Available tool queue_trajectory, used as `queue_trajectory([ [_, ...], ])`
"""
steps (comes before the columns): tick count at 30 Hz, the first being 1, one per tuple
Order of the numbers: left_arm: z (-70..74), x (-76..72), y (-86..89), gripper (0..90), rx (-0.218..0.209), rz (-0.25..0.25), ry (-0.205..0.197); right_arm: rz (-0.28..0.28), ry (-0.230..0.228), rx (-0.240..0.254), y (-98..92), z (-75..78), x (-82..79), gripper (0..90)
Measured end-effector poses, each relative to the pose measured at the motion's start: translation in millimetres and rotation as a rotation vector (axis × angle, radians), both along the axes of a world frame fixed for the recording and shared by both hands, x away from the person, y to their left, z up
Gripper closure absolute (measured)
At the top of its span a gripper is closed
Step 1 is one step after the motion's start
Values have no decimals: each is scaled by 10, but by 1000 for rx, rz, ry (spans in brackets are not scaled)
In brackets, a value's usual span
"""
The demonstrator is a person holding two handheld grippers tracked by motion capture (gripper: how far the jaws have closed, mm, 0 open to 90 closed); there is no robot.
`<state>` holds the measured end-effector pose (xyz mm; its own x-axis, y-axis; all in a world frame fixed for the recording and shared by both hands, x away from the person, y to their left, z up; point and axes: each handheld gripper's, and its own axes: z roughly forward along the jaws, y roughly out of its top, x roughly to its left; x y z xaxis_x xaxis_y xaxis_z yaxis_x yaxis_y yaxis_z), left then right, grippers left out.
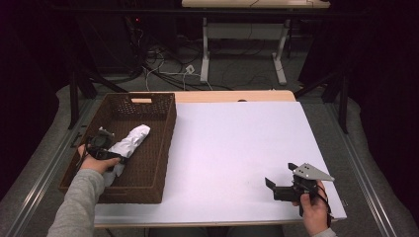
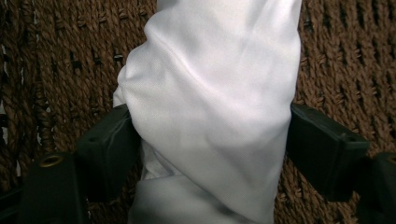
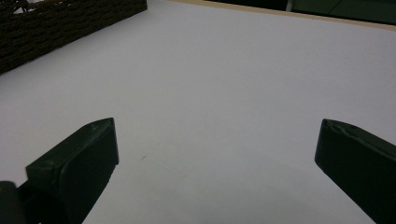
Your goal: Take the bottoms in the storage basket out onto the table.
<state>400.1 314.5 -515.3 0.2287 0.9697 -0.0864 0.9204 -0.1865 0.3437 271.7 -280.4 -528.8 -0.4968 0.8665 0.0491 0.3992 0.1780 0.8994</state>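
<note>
White cloth (image 1: 129, 143): bunched into a long roll, lying inside the woven brown basket (image 1: 163, 133), angled from the basket's near-left area toward its centre; in the left gripper view, folds of the same cloth (image 2: 210, 107) against the basket's woven floor (image 2: 60, 60). White table surface (image 1: 232, 153): bare across the middle and right; basket set on its left side, a handle slot in the far wall. Left gripper (image 1: 106, 153): lowered into the basket at the near end of the cloth; jaws on either side of the roll, pressed against the fabric, clamped on it. Right gripper (image 1: 279, 185): held low over the near-right part of the table, well apart from the basket; jaws spread wide (image 3: 215, 163), nothing between them; grey plate on top.
</note>
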Motion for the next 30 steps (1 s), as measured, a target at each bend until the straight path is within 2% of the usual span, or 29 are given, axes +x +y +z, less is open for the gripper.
queue_trajectory([
  [6,-35,16,7,253,17,2,38,3,1,-4,-3,-6,8,0],
  [12,-52,22,22,321,4,13,67,6,6,-10,6,-15,15,0],
  [16,-62,27,34,353,-17,39,81,5,11,-11,11,-23,21,0],
  [21,-54,36,24,406,6,18,90,3,12,-12,8,-29,27,0],
  [24,-43,39,27,455,6,15,98,3,12,-17,5,-33,31,0],
  [30,-13,38,62,570,-30,39,105,5,17,-14,4,-36,34,0],
])
